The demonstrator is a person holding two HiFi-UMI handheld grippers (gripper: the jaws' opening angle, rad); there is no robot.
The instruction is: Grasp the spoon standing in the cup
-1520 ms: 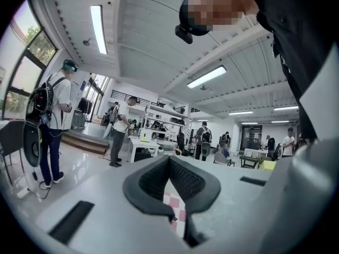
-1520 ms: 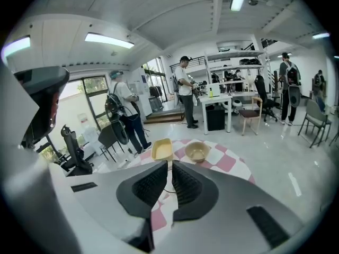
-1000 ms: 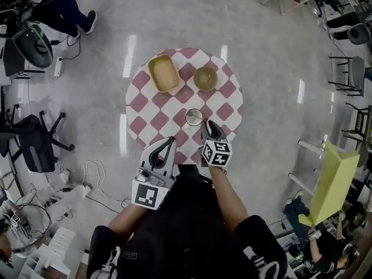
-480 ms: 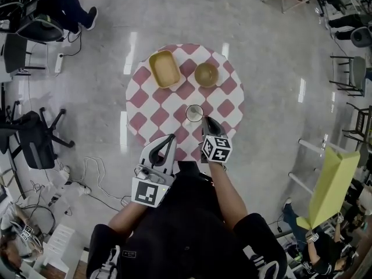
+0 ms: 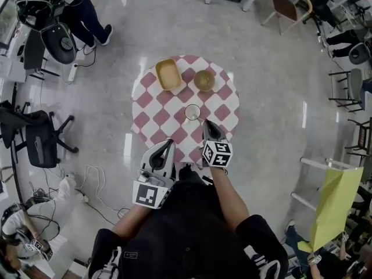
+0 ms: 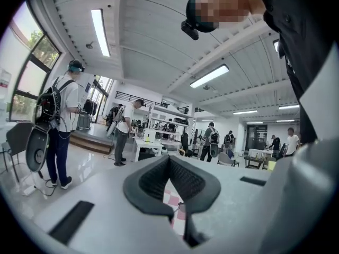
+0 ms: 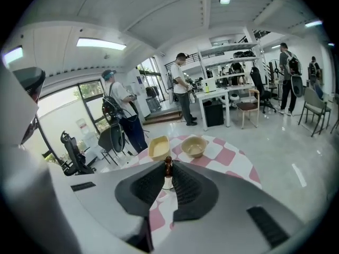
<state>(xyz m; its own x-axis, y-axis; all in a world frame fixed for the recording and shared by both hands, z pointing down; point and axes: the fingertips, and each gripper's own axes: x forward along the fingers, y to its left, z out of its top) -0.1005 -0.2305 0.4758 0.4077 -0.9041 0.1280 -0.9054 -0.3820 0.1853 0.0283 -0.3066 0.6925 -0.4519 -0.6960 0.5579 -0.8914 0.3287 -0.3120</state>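
Note:
A clear cup (image 5: 192, 113) stands on the round red-and-white checked table (image 5: 152, 118), on the side nearest me. Its brown-tipped spoon (image 7: 168, 166) stands upright, and in the right gripper view the handle fills the narrow gap between the jaw tips. My right gripper (image 5: 206, 122) reaches over the table edge to the cup and is shut on the spoon handle; the cup (image 7: 167, 182) shows just below the tips. My left gripper (image 5: 163, 151) hangs back at the table's near edge, shut and empty.
A yellow rectangular dish (image 5: 167, 74) and a round tan bowl (image 5: 204, 80) sit on the far half of the table. Office chairs (image 5: 36, 138), floor cables (image 5: 96, 182) and several people stand around on the shiny floor.
The head view has pulled back, so the table looks smaller. Both grippers keep their places relative to the cup and the table edge.

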